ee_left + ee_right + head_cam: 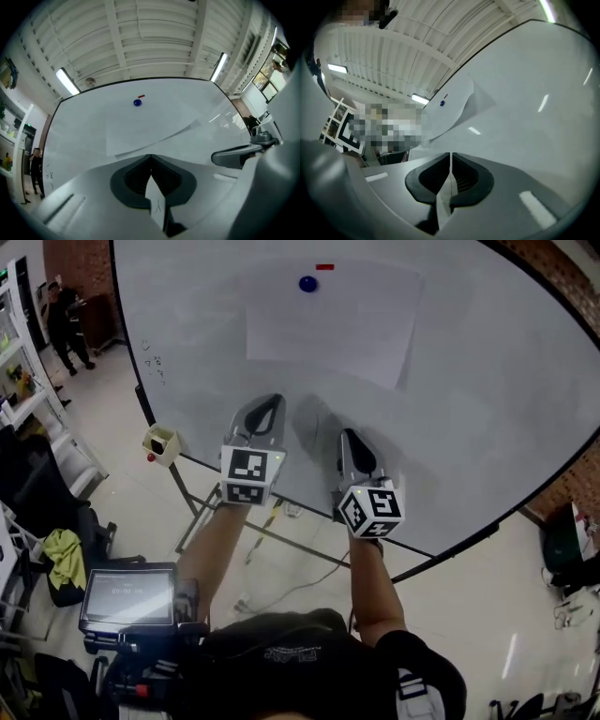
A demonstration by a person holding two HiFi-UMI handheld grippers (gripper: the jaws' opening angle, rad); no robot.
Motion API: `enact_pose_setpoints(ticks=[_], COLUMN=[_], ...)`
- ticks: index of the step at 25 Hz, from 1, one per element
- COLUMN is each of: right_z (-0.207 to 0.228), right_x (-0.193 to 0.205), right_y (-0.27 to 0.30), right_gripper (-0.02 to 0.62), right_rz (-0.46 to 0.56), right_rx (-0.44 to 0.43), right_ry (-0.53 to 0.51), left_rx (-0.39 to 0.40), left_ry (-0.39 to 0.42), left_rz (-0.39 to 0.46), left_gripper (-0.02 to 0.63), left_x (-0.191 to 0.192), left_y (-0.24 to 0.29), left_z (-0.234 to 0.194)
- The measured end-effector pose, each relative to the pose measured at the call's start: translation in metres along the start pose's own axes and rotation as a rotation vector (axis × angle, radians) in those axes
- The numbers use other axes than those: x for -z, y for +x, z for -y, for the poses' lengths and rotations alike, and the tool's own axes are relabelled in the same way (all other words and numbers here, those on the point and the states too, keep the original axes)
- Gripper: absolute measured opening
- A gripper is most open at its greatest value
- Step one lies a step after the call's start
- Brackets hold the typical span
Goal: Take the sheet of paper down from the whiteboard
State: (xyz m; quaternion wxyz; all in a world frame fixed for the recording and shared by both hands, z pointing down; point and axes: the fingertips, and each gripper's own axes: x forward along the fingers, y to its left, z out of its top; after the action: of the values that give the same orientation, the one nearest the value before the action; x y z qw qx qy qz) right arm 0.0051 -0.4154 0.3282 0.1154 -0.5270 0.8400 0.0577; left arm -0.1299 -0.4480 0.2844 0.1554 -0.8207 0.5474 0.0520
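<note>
Right now the sheet of paper (328,320) hangs on the whiteboard (487,381), high on the board and above both my claws. Its long axis runs across the board from side to side, the short sides upright, so it sits in landscape with its top edge uppermost. A round blue magnet (307,283) pins it close to that top edge, left of the middle, and a small red mark (324,266) sits just above the same edge. In the left gripper view the lower edge casts a shadow, standing a little off the board toward the lower right corner. My left gripper (267,409) points at the board below the sheet's lower left part, its jaws pressed together with only a dark seam between them. My right gripper (348,439) points at the board below the lower right part, its jaws a hairline apart, a thin sliver of light showing between the tips. Neither claw touches the paper. A small yellow box (161,442) sits at the board's lower left edge.
</note>
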Motion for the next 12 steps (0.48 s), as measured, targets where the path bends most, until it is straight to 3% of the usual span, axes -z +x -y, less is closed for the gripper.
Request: enact_pose_setpoints(ticks=[5,12], right_z=[0.022,0.033], right_x=[-0.048,-0.091], right_y=[0.001,0.008], right_gripper=[0.028,0.052], right_rz=[0.069,0.14], right_rx=[0.038,0.047], right_ry=[-0.003,-0.012], left_rx=[0.0,-0.001], left_ry=[0.049,0.089], left_rz=[0.108,0.199], left_gripper=[0.002,0.003], left_x=[-0.067,-0.125], left_y=[0.031,0.059], left_z=[-0.01,-0.027])
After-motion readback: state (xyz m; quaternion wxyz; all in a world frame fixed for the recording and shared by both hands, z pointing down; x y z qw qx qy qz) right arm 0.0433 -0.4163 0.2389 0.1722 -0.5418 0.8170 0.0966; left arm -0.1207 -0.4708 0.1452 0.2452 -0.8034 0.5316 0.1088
